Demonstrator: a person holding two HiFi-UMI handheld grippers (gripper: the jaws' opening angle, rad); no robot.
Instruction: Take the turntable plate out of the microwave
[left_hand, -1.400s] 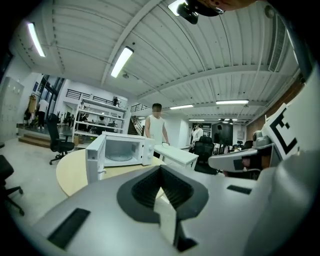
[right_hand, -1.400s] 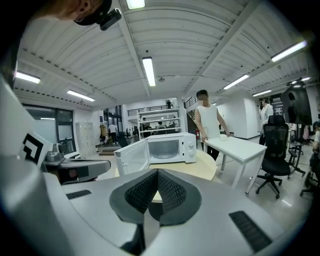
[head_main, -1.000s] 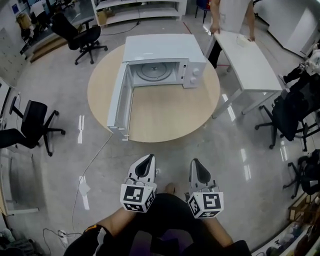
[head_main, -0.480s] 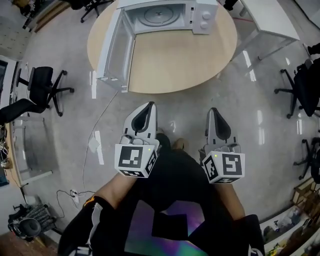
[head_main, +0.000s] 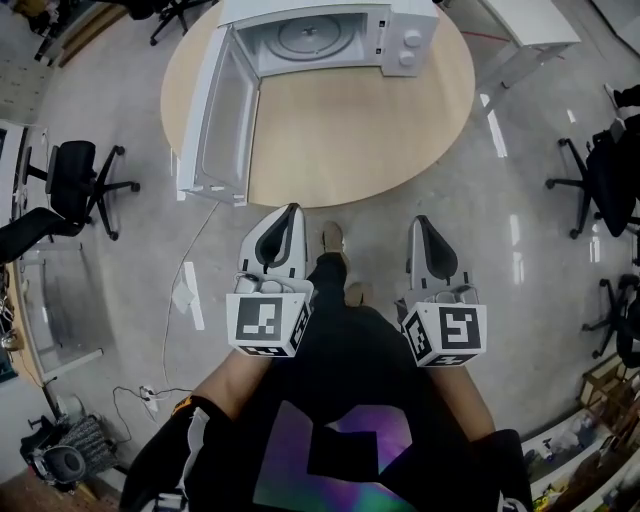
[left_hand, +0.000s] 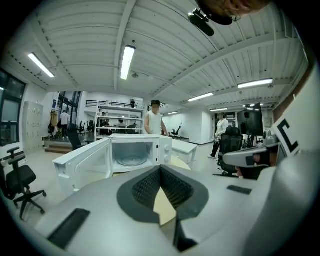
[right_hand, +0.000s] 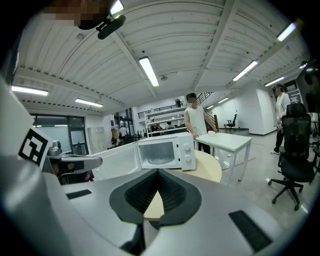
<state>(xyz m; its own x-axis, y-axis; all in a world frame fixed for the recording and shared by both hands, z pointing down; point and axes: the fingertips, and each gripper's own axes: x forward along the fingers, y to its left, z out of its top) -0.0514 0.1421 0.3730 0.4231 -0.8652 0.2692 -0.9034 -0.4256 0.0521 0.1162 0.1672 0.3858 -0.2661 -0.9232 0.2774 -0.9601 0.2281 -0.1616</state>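
Note:
A white microwave (head_main: 325, 35) stands at the far side of the round wooden table (head_main: 350, 120), its door (head_main: 210, 110) swung wide open to the left. The glass turntable plate (head_main: 307, 33) lies flat inside the cavity; it also shows in the left gripper view (left_hand: 131, 161) and the right gripper view (right_hand: 158, 161). My left gripper (head_main: 291, 212) and right gripper (head_main: 421, 222) are side by side over the floor, just short of the table's near edge and pointing at the microwave. Both are shut and hold nothing.
Black office chairs stand on the left (head_main: 75, 175) and right (head_main: 610, 170). A white rectangular table (head_main: 530, 20) is beyond the round one. A cable (head_main: 185, 265) runs across the floor from the table's left edge. A person (left_hand: 154, 120) stands behind the microwave.
Both grippers have moved forward toward the table, whose near edge is now just ahead of their tips. The head view has tilted down. The jaws stayed shut.

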